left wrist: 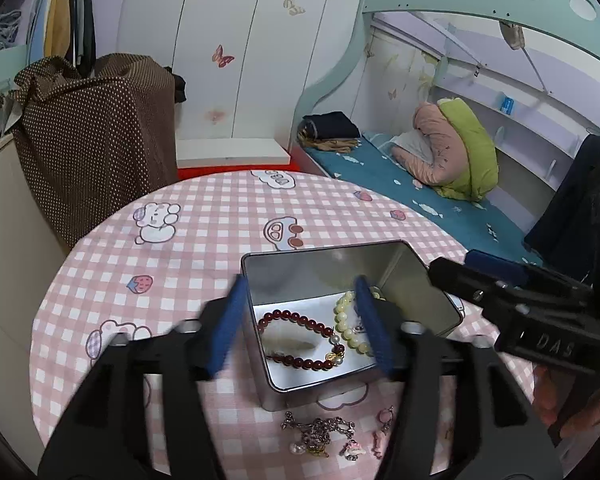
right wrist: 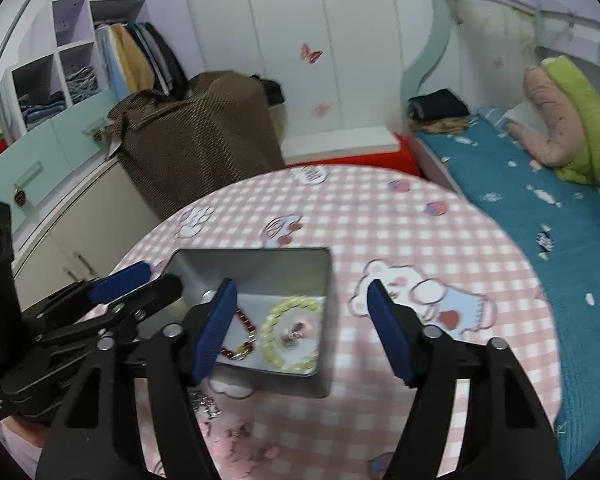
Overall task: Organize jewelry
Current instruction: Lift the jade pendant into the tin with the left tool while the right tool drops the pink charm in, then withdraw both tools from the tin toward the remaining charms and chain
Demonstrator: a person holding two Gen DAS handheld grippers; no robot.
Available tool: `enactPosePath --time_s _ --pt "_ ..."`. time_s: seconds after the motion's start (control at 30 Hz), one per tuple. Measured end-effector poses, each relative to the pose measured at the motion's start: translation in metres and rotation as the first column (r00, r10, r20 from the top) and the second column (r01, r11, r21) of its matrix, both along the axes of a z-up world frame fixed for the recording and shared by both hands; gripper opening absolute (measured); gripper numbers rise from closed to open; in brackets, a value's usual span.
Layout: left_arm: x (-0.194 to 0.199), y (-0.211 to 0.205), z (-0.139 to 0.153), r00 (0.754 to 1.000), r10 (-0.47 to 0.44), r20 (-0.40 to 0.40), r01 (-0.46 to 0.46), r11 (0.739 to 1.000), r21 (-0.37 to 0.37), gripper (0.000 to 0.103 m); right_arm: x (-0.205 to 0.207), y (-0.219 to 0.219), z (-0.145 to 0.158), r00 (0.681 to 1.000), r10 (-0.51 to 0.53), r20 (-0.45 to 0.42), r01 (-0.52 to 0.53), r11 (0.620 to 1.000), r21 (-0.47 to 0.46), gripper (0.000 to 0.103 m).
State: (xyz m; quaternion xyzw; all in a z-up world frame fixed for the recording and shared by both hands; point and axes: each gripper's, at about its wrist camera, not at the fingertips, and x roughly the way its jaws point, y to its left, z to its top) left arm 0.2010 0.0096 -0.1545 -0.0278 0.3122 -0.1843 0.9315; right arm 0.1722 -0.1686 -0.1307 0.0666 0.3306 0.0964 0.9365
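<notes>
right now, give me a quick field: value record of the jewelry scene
surface: round table with pink checked cloth
container: open metal tin, upright
inside tin: dark red bead bracelet; pale yellow bead bracelet
outside tin: silver chain and small pink charms on the cloth, near side of tin
left gripper: open, empty, over the tin
right gripper: open, empty, over the tin's right edge

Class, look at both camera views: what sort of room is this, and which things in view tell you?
Most likely a child's bedroom: a bunk bed with folded bedding, butterfly stickers on the wardrobe doors, and hanging clothes beside them.
</notes>
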Motion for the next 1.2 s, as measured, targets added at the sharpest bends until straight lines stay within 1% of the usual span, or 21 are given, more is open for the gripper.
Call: enactPosePath --time_s 0.07,0.1,0.2,0.33,0.57,0.63,0.73,0.9,1.0,1.2 --pt "-0.002 0.000 0.003 1.000 0.003 0.013 -0.003 1.000 0.009 0.067 -0.001 -0.005 0.001 1.000 -0.021 0.003 0.021 1.000 -0.006 0.070" --pt "-0.002 0.000 0.004 1.000 0.003 0.013 -0.003 1.000 0.010 0.069 -0.002 -0.008 0.002 0.999 -0.035 0.004 0.035 0.999 -0.012 0.071" --pt "-0.003 0.001 0.004 1.000 0.012 0.013 -0.012 1.000 0.014 0.071 -0.003 -0.011 0.000 0.999 -0.045 0.002 0.045 0.999 -0.015 0.072" --pt "-0.004 0.002 0.003 1.000 0.011 0.000 -0.011 1.000 0.015 0.071 -0.006 -0.011 -0.001 0.999 -0.042 0.002 0.042 0.999 -0.023 0.072" --pt "-0.009 0.003 0.003 1.000 0.015 0.001 -0.015 1.000 0.027 0.071 -0.011 -0.012 0.000 0.999 -0.035 0.006 0.035 0.999 -0.032 0.072" --pt "-0.011 0.004 0.003 1.000 0.021 -0.002 -0.021 0.999 0.027 0.072 -0.012 -0.012 0.000 0.999 -0.038 0.005 0.038 0.999 -0.036 0.073" --pt "-0.014 0.007 0.003 1.000 0.027 -0.001 -0.027 0.999 0.030 0.075 -0.017 -0.013 0.001 0.999 -0.049 0.007 0.050 0.998 -0.045 0.079" --pt "-0.024 0.015 0.003 0.999 0.042 0.003 -0.042 0.999 0.031 0.089 -0.026 -0.017 0.001 0.997 -0.077 0.015 0.077 0.994 -0.078 0.088" --pt "-0.031 0.021 0.000 0.998 0.055 -0.008 -0.055 0.998 0.034 0.091 -0.031 -0.020 -0.001 0.995 -0.103 0.015 0.104 0.989 -0.108 0.091" --pt "-0.041 0.032 -0.009 0.997 0.069 -0.035 -0.067 0.996 0.054 0.094 -0.044 -0.030 -0.009 0.989 -0.147 -0.011 0.145 0.983 -0.114 0.094"
